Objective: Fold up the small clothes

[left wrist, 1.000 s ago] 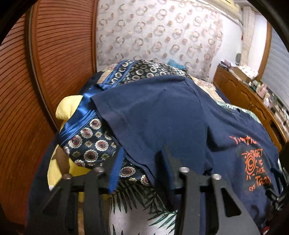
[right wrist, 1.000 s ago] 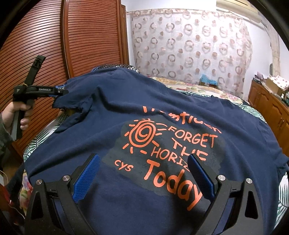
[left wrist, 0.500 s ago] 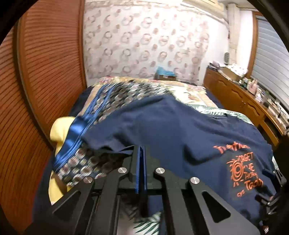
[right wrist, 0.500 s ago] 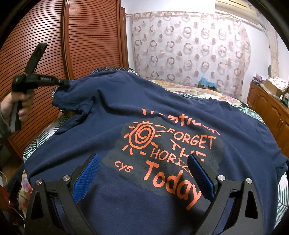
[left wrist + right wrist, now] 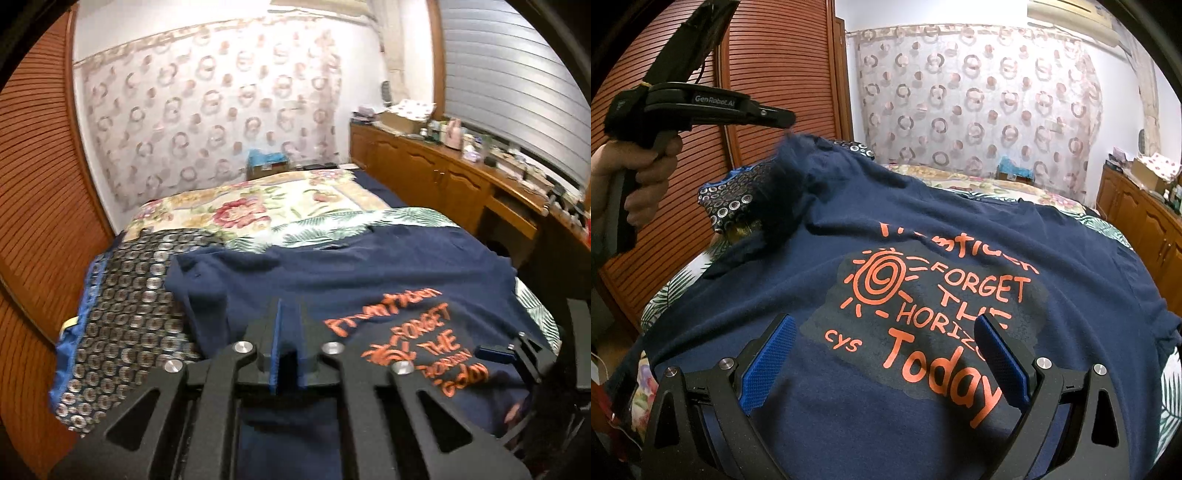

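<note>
Right wrist view: a navy shirt [image 5: 923, 221] lies spread over most of the bed [image 5: 258, 206], print side up. Its orange sun and lettering face the near edge. The shirt's far left sleeve is drawn up into a blurred peak, and the rest lies fairly flat with soft creases.

The left gripper [image 5: 788, 120] hangs level just above that peak, held by a hand [image 5: 635, 173] at the left of the picture. Its jaws have just been opening and stand a narrow slit apart. The peak reaches up to the tip, but whether any cloth is still caught between the pads cannot be told.

The right gripper [image 5: 884, 319] sits low at the near edge with its jaws spread wide and nothing between them. Its blue pads [image 5: 768, 362] flank the lower lines of the print.

From the left wrist, the shirt fills the near right half of the bed, with the print at the near right. Just left of the shirt, partly tucked under its edge, lies a dark cloth [image 5: 129, 314] patterned with pale rings and edged in bright blue. A leaf-print sheet [image 5: 668, 299] shows under the shirt at the near left, and again at its far edge. Beyond it the bed's floral cover runs to the far end.

A slatted brown wardrobe [image 5: 783, 74] stands along the left. A ring-patterned curtain [image 5: 960, 110] hangs on the far wall. A wooden cabinet [image 5: 424, 166] crowded with small items lines the right.
</note>
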Available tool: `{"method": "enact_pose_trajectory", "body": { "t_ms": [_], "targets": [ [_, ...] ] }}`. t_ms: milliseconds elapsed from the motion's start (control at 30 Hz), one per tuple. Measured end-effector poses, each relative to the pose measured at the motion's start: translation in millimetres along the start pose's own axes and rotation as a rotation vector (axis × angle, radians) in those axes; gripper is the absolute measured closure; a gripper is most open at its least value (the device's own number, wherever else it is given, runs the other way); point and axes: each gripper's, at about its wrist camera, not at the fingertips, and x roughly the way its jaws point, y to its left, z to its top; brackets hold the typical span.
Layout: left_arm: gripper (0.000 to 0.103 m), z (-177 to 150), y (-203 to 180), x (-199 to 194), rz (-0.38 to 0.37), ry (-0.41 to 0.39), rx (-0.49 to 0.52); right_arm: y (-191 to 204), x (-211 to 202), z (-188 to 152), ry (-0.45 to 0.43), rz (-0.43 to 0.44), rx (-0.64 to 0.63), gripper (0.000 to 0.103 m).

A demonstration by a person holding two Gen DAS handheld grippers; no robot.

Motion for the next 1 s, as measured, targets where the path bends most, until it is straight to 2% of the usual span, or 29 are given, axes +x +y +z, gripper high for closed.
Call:
{"method": "enact_pose_trajectory", "body": {
  "t_ms": [67,133,233,333,433,567,700,1000],
  "targets": [
    [0.079,-6,-4,-3,-0.007,-0.004,-0.002,-1,0,0,0.000,0.002,0.005,0.005],
    [0.067,-14,-6,-4,-0.002,0.001,-0.006,-3,0,-1,-0.003,0.004,0.010,0.005],
    [0.053,-32,-1,-8,0.023,0.005,-0.005,-3,1,0,-0.004,0.005,0.016,0.005],
    [0.042,-52,4,-3,0.048,0.042,-0.008,-4,3,-1,-0.004,0.008,0.019,0.005],
    [0.030,-76,16,7,0.028,0.099,-0.038,-4,4,-1,0.002,0.005,0.022,0.005],
    [0.028,-104,29,29,0.032,0.203,-0.061,-4,5,-1,0.004,0.005,0.023,0.005],
    [0.028,-123,34,43,0.031,0.262,-0.081,-4,6,-1,0.006,0.005,0.025,0.005],
    [0.024,-131,37,41,0.032,0.249,-0.100,-4,6,-1,0.013,0.009,0.023,0.005]
  ]
}}
